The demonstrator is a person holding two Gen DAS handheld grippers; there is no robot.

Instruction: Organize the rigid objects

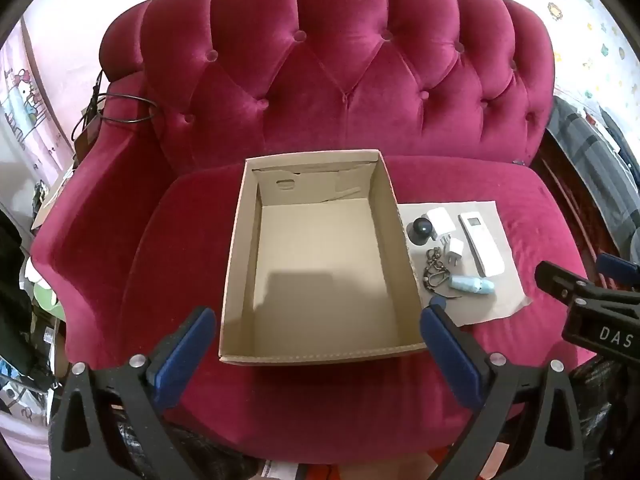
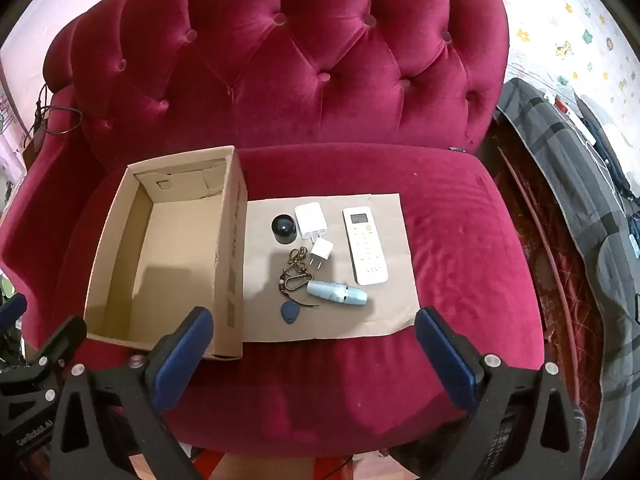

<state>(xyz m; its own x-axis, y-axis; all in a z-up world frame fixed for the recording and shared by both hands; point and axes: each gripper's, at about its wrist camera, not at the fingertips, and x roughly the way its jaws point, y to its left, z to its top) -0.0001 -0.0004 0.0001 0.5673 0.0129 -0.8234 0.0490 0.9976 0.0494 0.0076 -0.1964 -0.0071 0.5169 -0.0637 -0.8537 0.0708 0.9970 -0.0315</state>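
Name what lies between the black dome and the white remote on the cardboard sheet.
In the right wrist view, two white chargers: the larger charger and the smaller charger, between black dome and remote.

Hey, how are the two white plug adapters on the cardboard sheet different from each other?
The larger charger is a flat rectangular block; the smaller charger is a compact cube. The larger charger lies farther back, between the black dome and the remote, while the smaller charger sits nearer the keychain. Both are white, lie on the cardboard sheet, and point their prongs forward.
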